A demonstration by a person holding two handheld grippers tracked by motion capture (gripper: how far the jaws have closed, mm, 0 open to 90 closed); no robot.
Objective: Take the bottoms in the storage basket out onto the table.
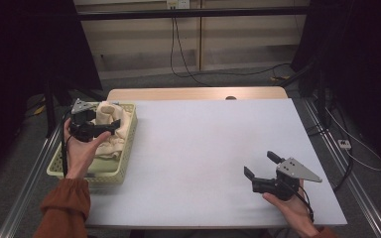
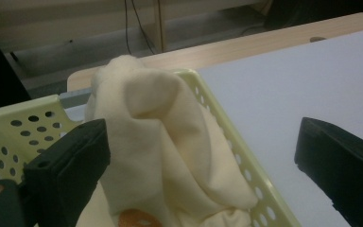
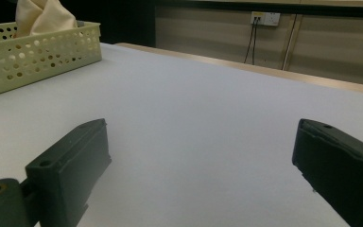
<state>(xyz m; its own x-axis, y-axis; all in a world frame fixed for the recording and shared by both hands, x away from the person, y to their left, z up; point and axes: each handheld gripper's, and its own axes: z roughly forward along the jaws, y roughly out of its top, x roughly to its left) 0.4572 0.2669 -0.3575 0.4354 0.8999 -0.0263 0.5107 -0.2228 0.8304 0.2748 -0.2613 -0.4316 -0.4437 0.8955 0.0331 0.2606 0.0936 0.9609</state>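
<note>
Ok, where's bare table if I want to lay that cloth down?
The white tabletop is bare from the basket across to the right gripper. The crowded spot is the basket itself, heaped with cream cloth, where the left gripper hovers.

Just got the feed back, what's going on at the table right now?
A person holds a gripper in each hand. The left gripper is open over the pale green basket at the table's left edge, its jaws straddling a bunched cream cloth inside without pinching it. The right gripper is open too, over bare white tabletop near the front right, holding nothing.
</note>
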